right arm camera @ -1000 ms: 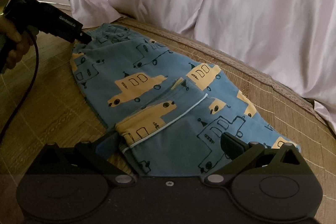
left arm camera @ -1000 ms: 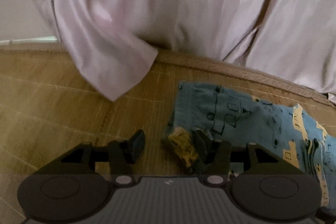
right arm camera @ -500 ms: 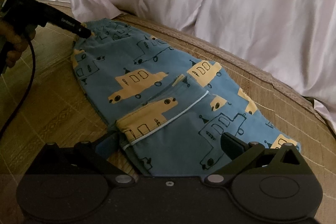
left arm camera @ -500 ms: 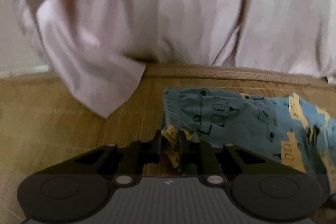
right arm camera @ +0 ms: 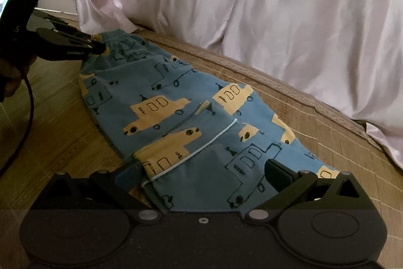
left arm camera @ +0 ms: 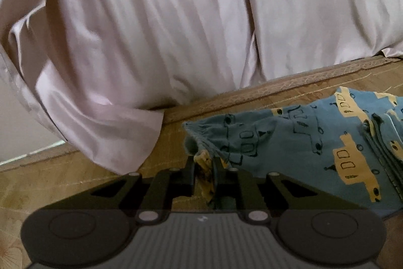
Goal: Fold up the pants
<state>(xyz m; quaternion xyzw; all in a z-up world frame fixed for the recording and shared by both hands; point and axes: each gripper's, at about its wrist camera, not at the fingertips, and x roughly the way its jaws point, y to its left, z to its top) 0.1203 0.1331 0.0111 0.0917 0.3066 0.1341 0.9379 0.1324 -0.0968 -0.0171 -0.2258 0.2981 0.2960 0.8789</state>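
Blue pants (right arm camera: 181, 117) printed with yellow cars lie on a woven mat, folded lengthwise. In the left wrist view the pants (left arm camera: 314, 143) stretch off to the right. My left gripper (left arm camera: 204, 175) is shut on a corner of their gathered waistband and lifts it slightly. From the right wrist view that same left gripper (right arm camera: 97, 48) pinches the far waistband end. My right gripper (right arm camera: 201, 172) stands open at the near end, its fingers spread on either side of the leg fabric, not pinching it.
A pale pink sheet (left arm camera: 176, 17) hangs down along the far edge of the mat (left arm camera: 75, 180); the same sheet (right arm camera: 252, 4) fills the back of the right wrist view. A hand (right arm camera: 12, 72) and black cable (right arm camera: 27, 105) are at the left.
My left gripper went from open beside the waistband corner to shut on it, then raised the corner off the mat. The right gripper stayed open at the near end.
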